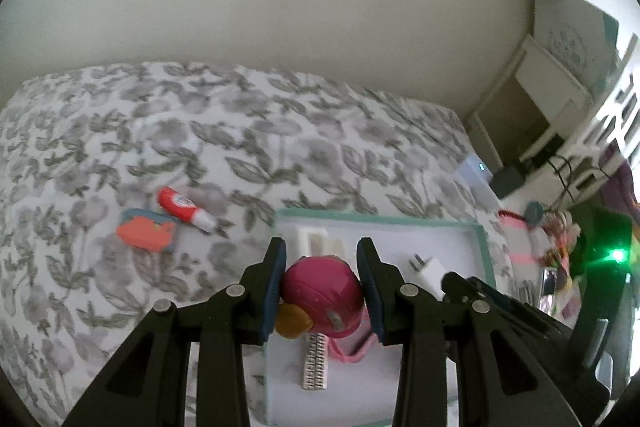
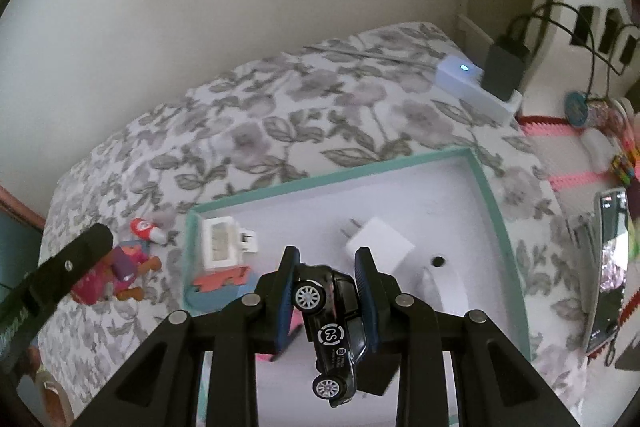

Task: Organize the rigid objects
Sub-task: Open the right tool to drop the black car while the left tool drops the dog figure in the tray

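Note:
My left gripper [image 1: 322,275] is shut on a pink toy figure with a round pink head [image 1: 322,291] and holds it above the left part of a shallow teal-rimmed white tray [image 1: 482,247]. My right gripper [image 2: 327,283] is shut on a black toy car [image 2: 334,323], tilted nose-down over the same tray [image 2: 494,187]. In the tray lie a white charger plug [image 2: 380,241], a white box-shaped part [image 2: 220,245] and an orange piece [image 2: 222,279]. The left gripper also shows at the left edge of the right wrist view with the pink toy [image 2: 116,275].
A red and white glue tube [image 1: 184,207] and an orange card on a teal backing [image 1: 146,231] lie on the floral bedspread [image 1: 240,131] left of the tray. A white hub with a blue light [image 2: 472,79] sits at the bed's far corner. Cluttered shelves stand to the right.

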Motion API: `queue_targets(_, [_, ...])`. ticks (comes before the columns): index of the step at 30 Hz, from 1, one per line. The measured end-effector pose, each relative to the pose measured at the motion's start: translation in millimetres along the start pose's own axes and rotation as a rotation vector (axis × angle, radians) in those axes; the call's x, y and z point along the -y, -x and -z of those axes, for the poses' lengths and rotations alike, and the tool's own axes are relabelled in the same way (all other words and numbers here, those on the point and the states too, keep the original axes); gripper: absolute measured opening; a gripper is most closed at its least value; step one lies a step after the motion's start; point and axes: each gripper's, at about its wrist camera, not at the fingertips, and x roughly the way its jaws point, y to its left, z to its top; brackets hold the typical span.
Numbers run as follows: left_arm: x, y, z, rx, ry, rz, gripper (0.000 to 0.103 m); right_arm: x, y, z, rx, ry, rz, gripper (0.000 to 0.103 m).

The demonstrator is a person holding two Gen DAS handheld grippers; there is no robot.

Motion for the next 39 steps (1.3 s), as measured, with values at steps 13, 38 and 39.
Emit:
queue_targets(13, [26.4,-26.5,16.5,-0.111,-0.060,0.039,0.060,18.9,-26.7,10.2,-0.099,-0.034,0.042,0.032])
queue_targets(38, [-28.1,21.5,-6.7,0.058,0.039,-0.186,0.080,-12.2,46.7,-11.0,0.105,0.052,0.041,0.051])
queue_targets(39, [-33.7,22.7,-7.3,0.063,0.051,-0.204,0.085,-13.3,47.8,-10.8,0.109,0.054,0.040,0.055])
